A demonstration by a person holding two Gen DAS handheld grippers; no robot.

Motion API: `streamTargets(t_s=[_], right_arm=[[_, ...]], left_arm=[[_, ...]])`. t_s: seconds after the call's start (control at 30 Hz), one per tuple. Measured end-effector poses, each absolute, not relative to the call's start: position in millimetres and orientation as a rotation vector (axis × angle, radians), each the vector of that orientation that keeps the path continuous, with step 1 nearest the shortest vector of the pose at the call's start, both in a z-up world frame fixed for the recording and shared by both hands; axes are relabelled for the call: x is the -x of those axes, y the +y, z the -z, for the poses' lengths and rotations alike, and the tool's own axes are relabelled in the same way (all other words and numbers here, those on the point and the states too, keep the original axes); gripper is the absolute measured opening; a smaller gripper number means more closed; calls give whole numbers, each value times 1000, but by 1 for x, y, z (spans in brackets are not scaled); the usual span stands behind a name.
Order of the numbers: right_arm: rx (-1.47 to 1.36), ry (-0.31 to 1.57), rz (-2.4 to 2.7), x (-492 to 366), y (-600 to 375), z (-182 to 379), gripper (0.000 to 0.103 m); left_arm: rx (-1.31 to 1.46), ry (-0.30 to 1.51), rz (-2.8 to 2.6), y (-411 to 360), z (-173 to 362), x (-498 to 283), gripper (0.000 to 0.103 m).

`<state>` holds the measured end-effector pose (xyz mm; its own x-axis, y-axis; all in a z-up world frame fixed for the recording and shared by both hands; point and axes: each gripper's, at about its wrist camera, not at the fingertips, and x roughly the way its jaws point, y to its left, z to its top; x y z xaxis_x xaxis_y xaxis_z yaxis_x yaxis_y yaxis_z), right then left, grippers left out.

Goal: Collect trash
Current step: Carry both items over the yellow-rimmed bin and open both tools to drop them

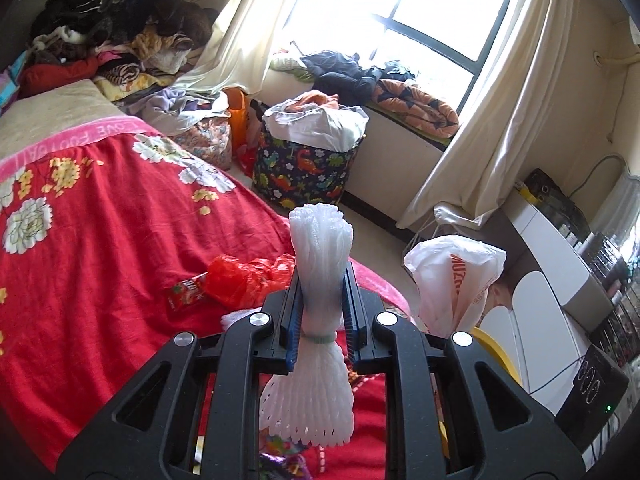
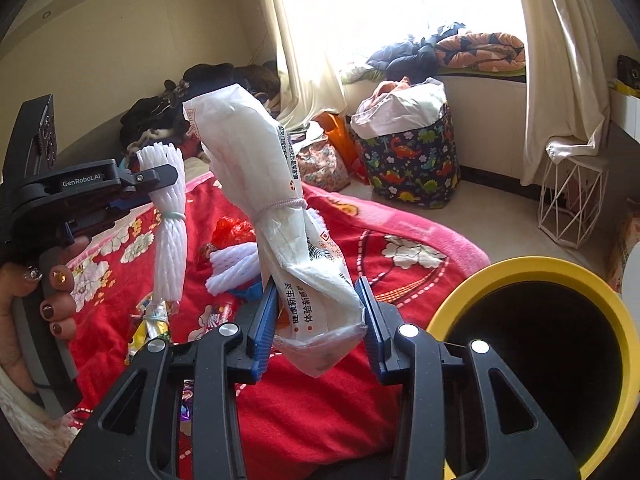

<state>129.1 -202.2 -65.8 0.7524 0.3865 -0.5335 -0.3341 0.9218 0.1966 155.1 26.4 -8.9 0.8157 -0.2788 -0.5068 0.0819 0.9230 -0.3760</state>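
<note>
My left gripper (image 1: pixel 320 308) is shut on a white foam net bundle (image 1: pixel 320 248) bound with a green band and holds it upright above the red floral bedspread (image 1: pixel 120 240). The right wrist view shows that gripper (image 2: pixel 160 184) and its bundle (image 2: pixel 170 240) at the left, in a person's hand. My right gripper (image 2: pixel 318 312) is shut on a rolled white plastic bag (image 2: pixel 272 184) tied with string, which stands up to the left. A yellow-rimmed bin (image 2: pixel 540 272) opens just right of it. A red plastic bag (image 1: pixel 244 280), another foam net (image 2: pixel 234 268) and snack wrappers (image 2: pixel 150 328) lie on the bed.
A dinosaur-print basket (image 1: pixel 308 172) full of laundry stands on the floor past the bed. Clothes are heaped at the bed's head (image 1: pixel 120 28) and on the window ledge (image 1: pixel 360 76). A white wire stand (image 2: pixel 568 204) sits by the curtain. A white desk (image 1: pixel 560 264) runs along the right.
</note>
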Motion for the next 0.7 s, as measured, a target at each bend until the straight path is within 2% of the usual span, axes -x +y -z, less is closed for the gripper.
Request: streamTargets(t_s=[0.7], right_arm=[[-153,600,-256,-107,-266,66,36]], left_arm=[[304,601,313,-45,8,-145,13]])
